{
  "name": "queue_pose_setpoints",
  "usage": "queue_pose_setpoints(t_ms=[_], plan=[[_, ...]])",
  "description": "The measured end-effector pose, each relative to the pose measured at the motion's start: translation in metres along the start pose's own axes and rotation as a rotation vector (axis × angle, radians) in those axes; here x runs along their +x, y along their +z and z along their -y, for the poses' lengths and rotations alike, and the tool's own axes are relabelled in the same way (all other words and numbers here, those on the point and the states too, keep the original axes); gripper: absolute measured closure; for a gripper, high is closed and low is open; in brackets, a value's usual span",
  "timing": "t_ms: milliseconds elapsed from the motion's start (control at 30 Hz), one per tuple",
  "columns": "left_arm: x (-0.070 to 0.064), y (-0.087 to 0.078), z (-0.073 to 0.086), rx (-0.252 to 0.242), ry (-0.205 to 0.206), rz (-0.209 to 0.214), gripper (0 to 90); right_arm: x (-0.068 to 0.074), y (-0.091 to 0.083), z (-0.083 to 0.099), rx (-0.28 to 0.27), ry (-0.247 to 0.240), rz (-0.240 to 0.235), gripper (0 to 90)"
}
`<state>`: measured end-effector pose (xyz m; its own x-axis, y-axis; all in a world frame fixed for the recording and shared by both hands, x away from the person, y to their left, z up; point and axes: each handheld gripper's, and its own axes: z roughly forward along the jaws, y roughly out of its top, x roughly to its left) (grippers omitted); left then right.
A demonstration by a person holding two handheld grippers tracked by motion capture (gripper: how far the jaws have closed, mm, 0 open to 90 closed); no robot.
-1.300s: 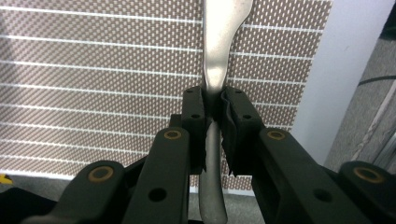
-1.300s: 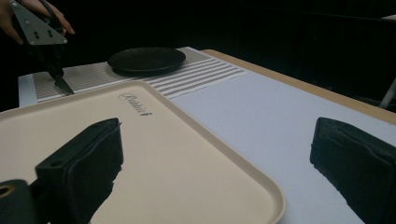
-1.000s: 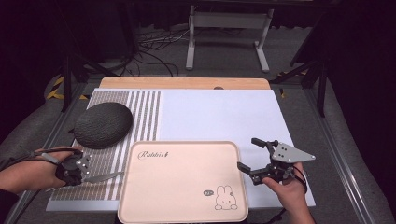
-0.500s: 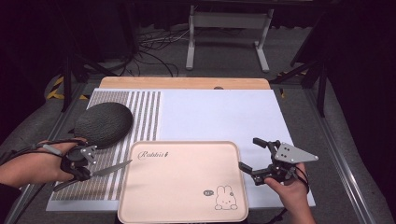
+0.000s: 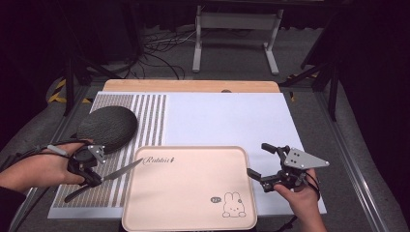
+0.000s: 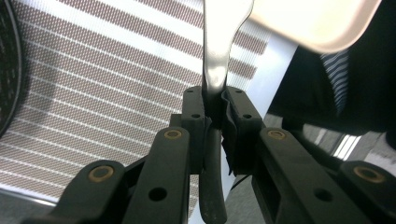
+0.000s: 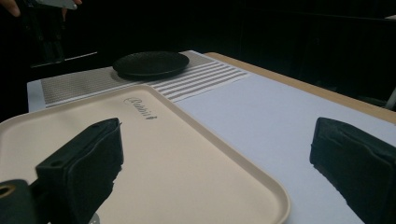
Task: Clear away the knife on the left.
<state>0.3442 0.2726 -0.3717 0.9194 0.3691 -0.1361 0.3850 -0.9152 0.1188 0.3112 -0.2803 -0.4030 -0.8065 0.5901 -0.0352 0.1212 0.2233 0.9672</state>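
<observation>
My left gripper [image 5: 90,172] is shut on a table knife [image 5: 112,172] with a silver blade and a black handle. It holds the knife over the striped placemat [image 5: 145,116], and the blade tip reaches the left rim of the pale pink rabbit tray [image 5: 188,150]. In the left gripper view the jaws [image 6: 215,108] clamp the knife [image 6: 223,42] where blade meets handle, and the tray corner [image 6: 322,23] lies beyond. My right gripper [image 5: 257,158] stands open at the tray's right edge, holding nothing. Its black pads [image 7: 88,158] frame the tray [image 7: 196,163].
A dark round plate [image 5: 106,126] rests on the striped placemat at the left, also far back as the plate [image 7: 149,63] in the right gripper view. A white mat [image 5: 227,121] covers the table's middle and right. A metal stand [image 5: 237,29] is on the floor behind the table.
The left gripper has moved right and slightly forward with the knife, swinging its blade tip up to the tray's left edge. The right gripper has barely moved.
</observation>
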Motion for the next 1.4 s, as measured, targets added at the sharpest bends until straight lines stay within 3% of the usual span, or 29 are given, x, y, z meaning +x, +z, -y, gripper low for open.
queue_pose_setpoints(t_ms=[333,533,667,833,1233,1400], plan=[[-0.003,-0.001,-0.013,-0.03,-0.126,0.048,80.0,0.001,0.001,0.0,0.003,-0.001,-0.003,3.5],[-0.005,0.01,-0.023,-0.055,-0.16,0.091,80.0,0.0,0.0,0.0,0.002,-0.001,-0.005,3.5],[-0.007,0.015,-0.03,-0.068,-0.182,0.081,80.0,0.0,0.0,0.0,0.004,-0.001,-0.005,3.5],[-0.012,0.015,-0.04,-0.096,-0.265,0.087,80.0,0.0,0.0,0.001,0.004,-0.001,-0.007,3.5],[-0.025,0.022,-0.063,-0.11,-0.343,0.126,80.0,0.0,0.001,0.002,0.01,-0.001,-0.008,3.5],[-0.029,0.025,-0.076,-0.122,-0.336,0.149,80.0,0.0,0.001,0.002,0.01,-0.002,-0.008,3.5]])
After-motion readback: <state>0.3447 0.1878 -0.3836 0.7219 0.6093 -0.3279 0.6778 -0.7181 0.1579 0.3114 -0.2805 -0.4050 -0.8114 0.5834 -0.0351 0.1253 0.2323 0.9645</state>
